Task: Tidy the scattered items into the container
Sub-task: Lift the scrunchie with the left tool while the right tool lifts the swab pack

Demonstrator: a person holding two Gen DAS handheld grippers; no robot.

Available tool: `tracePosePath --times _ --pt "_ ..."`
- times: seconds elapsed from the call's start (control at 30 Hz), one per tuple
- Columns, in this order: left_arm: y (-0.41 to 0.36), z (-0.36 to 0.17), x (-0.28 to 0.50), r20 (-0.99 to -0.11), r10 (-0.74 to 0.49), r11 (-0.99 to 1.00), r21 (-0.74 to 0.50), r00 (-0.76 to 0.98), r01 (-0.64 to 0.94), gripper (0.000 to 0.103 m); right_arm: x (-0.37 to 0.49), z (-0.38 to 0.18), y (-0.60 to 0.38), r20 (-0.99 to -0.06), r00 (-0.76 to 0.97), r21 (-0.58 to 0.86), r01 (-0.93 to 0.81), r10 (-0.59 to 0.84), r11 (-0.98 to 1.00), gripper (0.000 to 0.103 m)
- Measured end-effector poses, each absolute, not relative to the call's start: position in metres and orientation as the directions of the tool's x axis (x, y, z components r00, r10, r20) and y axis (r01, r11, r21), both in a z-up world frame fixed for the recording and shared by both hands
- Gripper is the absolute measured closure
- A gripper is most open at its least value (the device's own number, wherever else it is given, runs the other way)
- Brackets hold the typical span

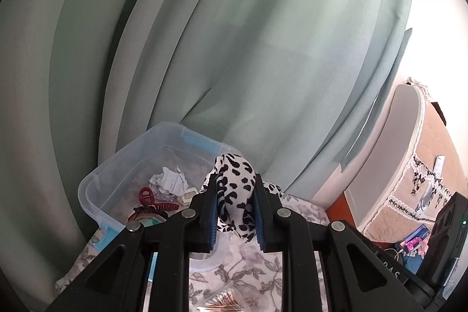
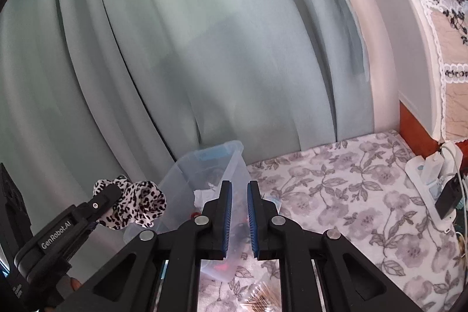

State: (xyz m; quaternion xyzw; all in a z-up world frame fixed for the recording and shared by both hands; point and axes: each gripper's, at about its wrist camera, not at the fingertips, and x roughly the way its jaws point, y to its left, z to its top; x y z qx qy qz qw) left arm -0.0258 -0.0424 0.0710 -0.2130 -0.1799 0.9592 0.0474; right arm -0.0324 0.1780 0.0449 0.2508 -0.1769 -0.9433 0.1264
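Note:
My left gripper is shut on a black-and-white spotted scrunchie, held in the air by the near right corner of a clear plastic container. Inside the container lie crumpled paper, a red hair claw and a cream clip. In the right wrist view my right gripper is shut with nothing between its blue pads, pointing at the container. The left gripper with the scrunchie shows at the left of that view.
A grey floral cloth covers the table. A clear packet of cotton swabs lies close under the grippers. A white power strip with plugs sits at the right edge. Green curtains hang right behind the container.

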Motion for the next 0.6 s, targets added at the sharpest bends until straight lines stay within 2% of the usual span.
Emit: tracePosePath --times 0.23,0.27,0.3,0.37,0.53,0.6 --pt "-0.049 0.055 -0.037 -0.420 0.179 -0.924 -0.382 -0.890 -0.006 0.082 -0.055 -0.022 0.161 -0.647 -0.693 0.375 0.072 -0.316 -0.924 0.087" --pt "-0.050 0.053 -0.038 -0.422 0.179 -0.922 -0.387 -0.889 -0.002 0.082 -0.059 -0.033 0.161 -0.672 -0.667 0.379 0.063 -0.322 -0.923 0.078" --pt "-0.052 0.051 -0.039 -0.425 0.177 -0.921 -0.390 -0.888 0.004 0.082 -0.063 -0.044 0.159 -0.692 -0.644 0.382 0.057 -0.327 -0.922 0.061" --pt "-0.055 0.049 -0.041 -0.430 0.169 -0.919 -0.394 -0.887 0.015 0.082 -0.065 -0.060 0.157 -0.727 -0.603 0.382 0.040 -0.327 -0.923 0.038" --pt "-0.059 0.043 -0.047 -0.437 0.164 -0.915 -0.403 -0.884 0.029 0.082 -0.067 -0.092 0.144 -0.790 -0.509 0.371 0.047 -0.342 -0.927 0.030" --pt "-0.059 0.040 -0.049 -0.442 0.167 -0.914 -0.404 -0.881 0.030 0.082 -0.066 -0.104 0.135 -0.814 -0.469 0.353 0.070 -0.343 -0.933 0.021"
